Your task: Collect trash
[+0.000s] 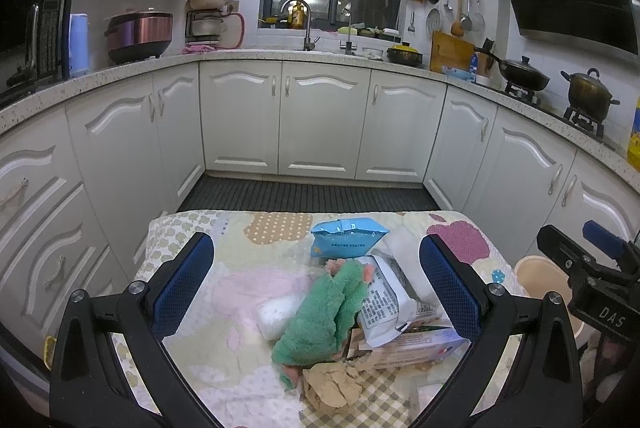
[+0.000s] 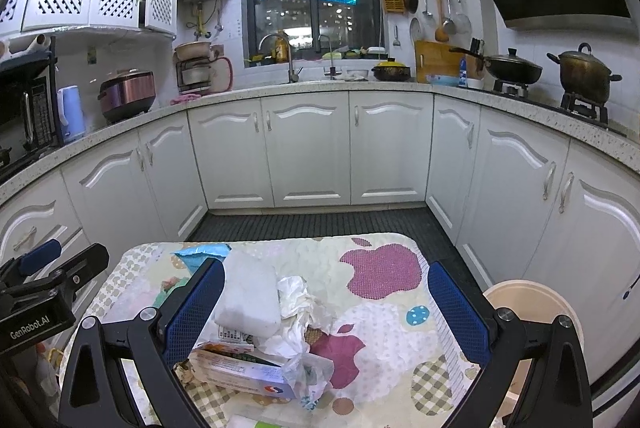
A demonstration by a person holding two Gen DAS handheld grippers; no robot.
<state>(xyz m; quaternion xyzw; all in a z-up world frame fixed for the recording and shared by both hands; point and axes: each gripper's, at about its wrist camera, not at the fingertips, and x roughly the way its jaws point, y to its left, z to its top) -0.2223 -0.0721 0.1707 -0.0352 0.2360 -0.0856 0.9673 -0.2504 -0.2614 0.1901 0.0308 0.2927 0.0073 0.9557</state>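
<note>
Small table [image 1: 188, 228] under a patterned cloth, set in a U of white kitchen cabinets.

Left gripper [image 1: 316, 280] hangs above the table's left half, jaws spread wide, nothing between the blue pads. Below the gap, going left to right: a white roll-like wad [image 1: 274, 316] lying on the cloth; a green fuzzy cloth item [image 1: 324, 316] draped over the pile's edge, touching the wad; a crumpled brown paper ball [image 1: 332, 386] just in front of the green item. Behind these, a blue packet [image 1: 346, 238] sits on its own near the far edge. Next right, a white printed bag [image 1: 386, 302] rests on a flat carton [image 1: 412, 352].

Right gripper [image 2: 326, 298] hangs over the middle of the table, jaws likewise wide apart and empty. Its left finger stands just beside a white foam-like block [image 2: 250, 294]. The carton [image 2: 244, 374] shows below the block. Crumpled white tissue [image 2: 300, 304] lies against the block's right side, with a clear plastic wrapper [image 2: 310, 374] at the carton's end. The table's right half carries only the apple-print cloth.

Off the table's right edge, lower down, a beige bin [image 2: 532, 298] stands open.
</note>
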